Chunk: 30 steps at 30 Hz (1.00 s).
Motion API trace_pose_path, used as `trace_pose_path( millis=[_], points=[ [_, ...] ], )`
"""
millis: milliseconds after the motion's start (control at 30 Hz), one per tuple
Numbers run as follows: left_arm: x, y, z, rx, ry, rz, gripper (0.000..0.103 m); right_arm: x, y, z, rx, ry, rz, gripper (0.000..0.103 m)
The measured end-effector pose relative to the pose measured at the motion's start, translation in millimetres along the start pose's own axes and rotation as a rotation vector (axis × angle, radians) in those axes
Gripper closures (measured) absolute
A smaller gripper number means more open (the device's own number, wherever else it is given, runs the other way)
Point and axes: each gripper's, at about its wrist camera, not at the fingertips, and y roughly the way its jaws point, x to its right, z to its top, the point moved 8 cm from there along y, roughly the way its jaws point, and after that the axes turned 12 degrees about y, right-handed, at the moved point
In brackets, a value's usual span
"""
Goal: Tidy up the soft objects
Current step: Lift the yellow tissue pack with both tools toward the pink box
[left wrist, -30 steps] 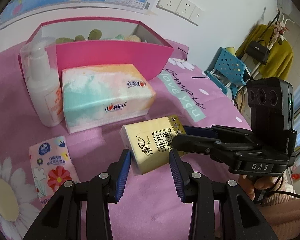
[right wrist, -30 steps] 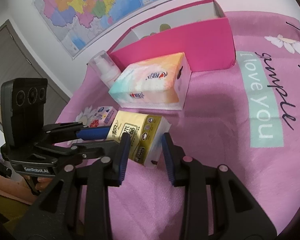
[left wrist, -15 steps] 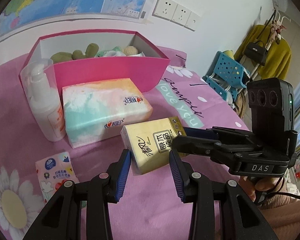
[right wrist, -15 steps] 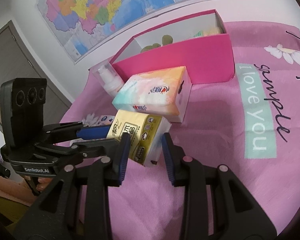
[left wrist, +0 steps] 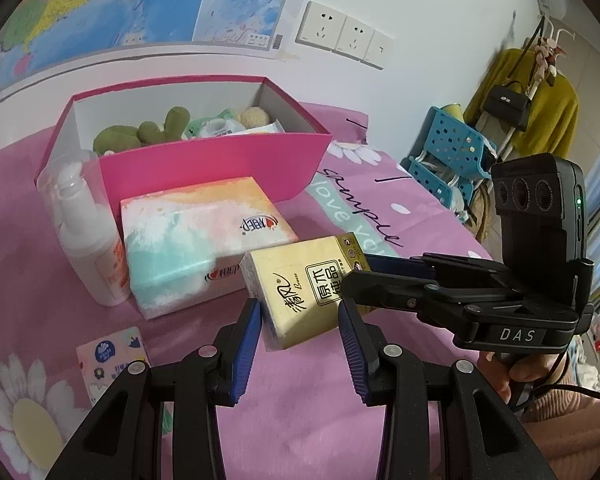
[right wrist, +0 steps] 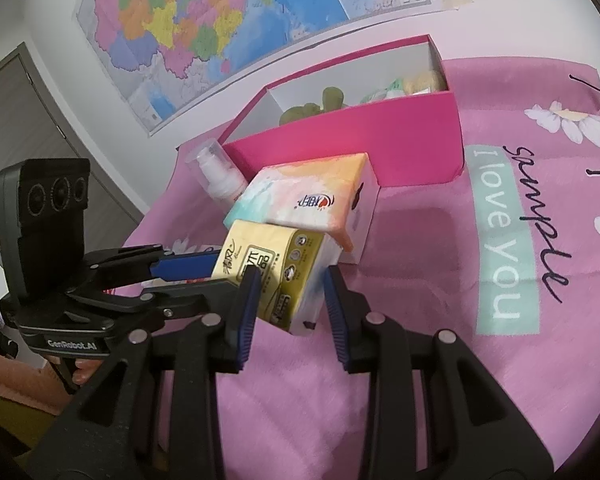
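A yellow tissue pack (left wrist: 300, 300) hangs just above the pink bedspread (left wrist: 300, 400), held from both sides. My left gripper (left wrist: 300, 312) is shut on its near end, blue pads pressing both sides. My right gripper (left wrist: 358, 272) comes in from the right and is shut on the pack's right end. In the right wrist view the same yellow pack (right wrist: 276, 264) sits between the right gripper's (right wrist: 290, 288) pads, with the left gripper (right wrist: 224, 272) clamped on its left end. Behind stands an open pink box (left wrist: 204, 168) (right wrist: 360, 136) holding green plush toys (left wrist: 140, 132) and a wipes pack (left wrist: 216, 126).
A pastel tissue box (left wrist: 196, 240) (right wrist: 312, 200) lies between the yellow pack and the pink box. A white pump bottle (left wrist: 84, 232) (right wrist: 216, 172) stands to its left. A small flowered tissue pack (left wrist: 112, 356) lies at near left. A blue stool (left wrist: 448, 152) stands beyond the bed's right edge.
Both grippers have risen a little with the yellow pack gripped between them; the pink box's inside shows more now. The grips have not changed.
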Motion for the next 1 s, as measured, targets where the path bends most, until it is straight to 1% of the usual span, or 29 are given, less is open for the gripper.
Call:
trace_pose_path(
  millis=[267, 600, 1000],
  points=[
    [0.3, -4.0, 7.1, 0.019, 0.011, 0.011, 0.064, 0.2, -4.2, 3.5, 0.015, -0.001, 0.0, 0.067],
    [-5.3, -6.3, 21.8, 0.044, 0.023, 0.03, 0.064, -4.7, -7.0, 18.7, 0.043, -0.017, -0.001, 0.067],
    [-5.7, -3.0, 34.2, 0.056, 0.037, 0.034, 0.064, -3.3, -10.5, 26.6, 0.069, -0.018, -0.007, 0.067]
  ],
)
